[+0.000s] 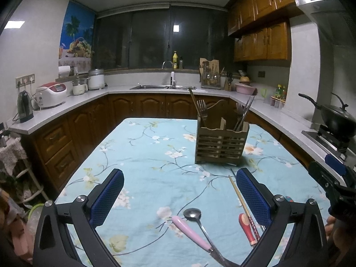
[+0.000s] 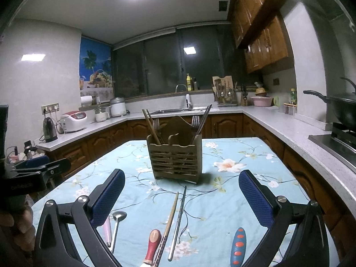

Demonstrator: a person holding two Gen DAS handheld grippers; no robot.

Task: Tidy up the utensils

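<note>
Both my left tool (image 1: 179, 194) and right tool (image 2: 182, 192) are spread wide, empty, above loose utensils before the wooden cutlery holder (image 2: 175, 155) on the table (image 1: 142, 155).

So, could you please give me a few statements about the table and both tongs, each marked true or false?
1. The wooden utensil holder stands upright on the floral tablecloth. True.
2. The left tongs are shut on the metal spoon. False: they are open and hold nothing; the spoon lies on the cloth.
3. Forks already stand in the holder. True.
4. The pink-handled utensil stands in the holder. False: it lies on the cloth beside the spoon.
5. The right tongs are open and empty. True.
6. The blue handle with orange spots lies on the counter. False: it lies on the tablecloth.
</note>
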